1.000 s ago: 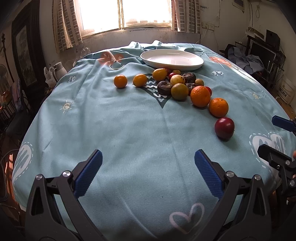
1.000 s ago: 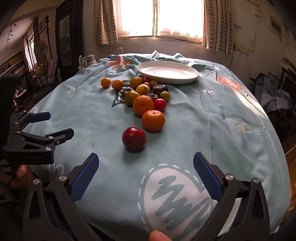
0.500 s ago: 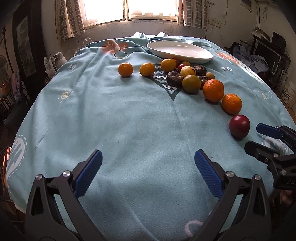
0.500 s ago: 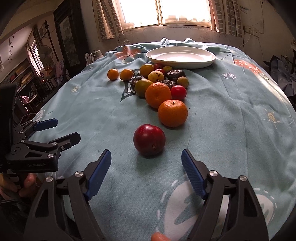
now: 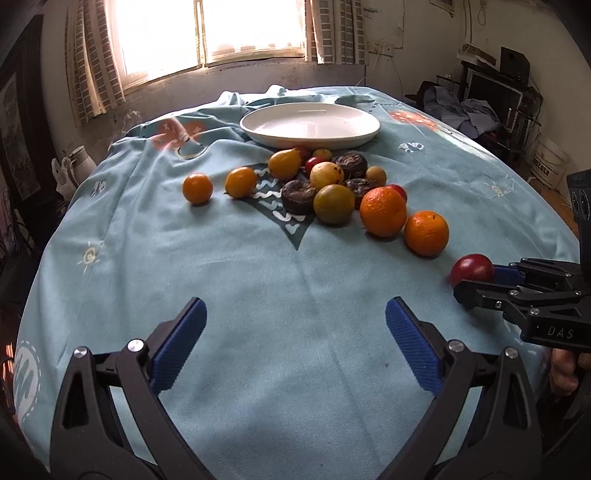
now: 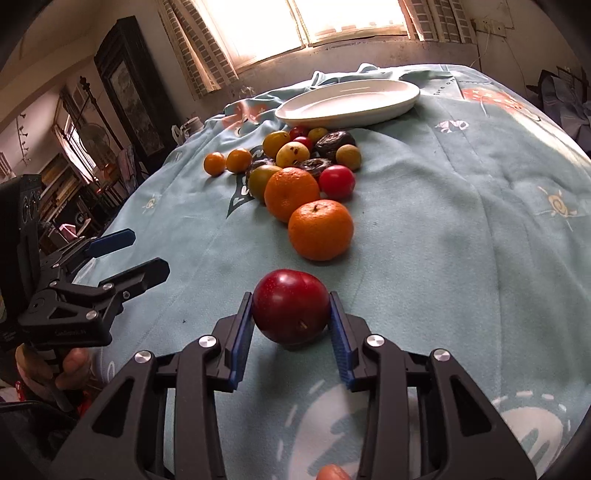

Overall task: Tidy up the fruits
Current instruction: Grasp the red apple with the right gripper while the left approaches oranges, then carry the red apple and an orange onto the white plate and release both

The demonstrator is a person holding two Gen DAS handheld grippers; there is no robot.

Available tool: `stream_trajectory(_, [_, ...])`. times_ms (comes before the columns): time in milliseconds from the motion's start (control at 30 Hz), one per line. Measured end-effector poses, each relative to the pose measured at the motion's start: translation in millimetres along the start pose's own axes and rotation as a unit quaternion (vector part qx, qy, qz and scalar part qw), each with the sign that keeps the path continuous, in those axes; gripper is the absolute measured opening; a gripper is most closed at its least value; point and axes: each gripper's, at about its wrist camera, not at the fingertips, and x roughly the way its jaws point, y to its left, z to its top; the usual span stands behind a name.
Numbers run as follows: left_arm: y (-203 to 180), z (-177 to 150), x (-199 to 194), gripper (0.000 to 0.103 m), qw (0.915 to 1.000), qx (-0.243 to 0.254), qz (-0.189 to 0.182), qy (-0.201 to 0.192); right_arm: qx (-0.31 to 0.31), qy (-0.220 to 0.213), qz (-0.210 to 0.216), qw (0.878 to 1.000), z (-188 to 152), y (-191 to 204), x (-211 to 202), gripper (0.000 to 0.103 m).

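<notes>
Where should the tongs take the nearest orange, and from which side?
Grip the orange across its widest middle, coming in low from the near side. It is round, sits stem-up, and its left and right flanks look free; another orange crowds it only from behind. The right tongs are shut on the plum, so the open left tongs would likely suit.

lived-in home: curtained window (image 5: 207,33), tablecloth (image 5: 258,280)
</notes>
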Motion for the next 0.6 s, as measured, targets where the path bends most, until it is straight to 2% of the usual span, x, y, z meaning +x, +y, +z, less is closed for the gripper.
stream_trajectory(100, [-26, 17, 7, 0.084, 0.9987, 0.035, -0.037, -0.007, 0.019, -0.02, -0.01, 1.0, -4, -21, -17, 0.04])
stream_trajectory(133, [-37, 21, 11, 0.076, 0.9979, 0.046, -0.045, -0.005, 0.027, -0.026, -0.013, 0.999, -5, -28, -21, 0.04])
stream_trajectory(233, [-66, 29, 28, 0.059, 0.9941, 0.07, -0.081, 0.015, 0.044, -0.038, -0.014, 0.998, -7, -44, -31, 0.04])
stream_trajectory(467, [-97, 42, 56, 0.058, 0.9895, 0.068, -0.117, 0.052, 0.064, -0.044, 0.005, 0.997, -13, -67, -36, 0.04])
stream_trajectory(600, [-99, 50, 67, 0.058, 0.9916, 0.059, -0.1, 0.057, 0.064, -0.044, 0.021, 0.997, -14, -69, -36, 0.04])
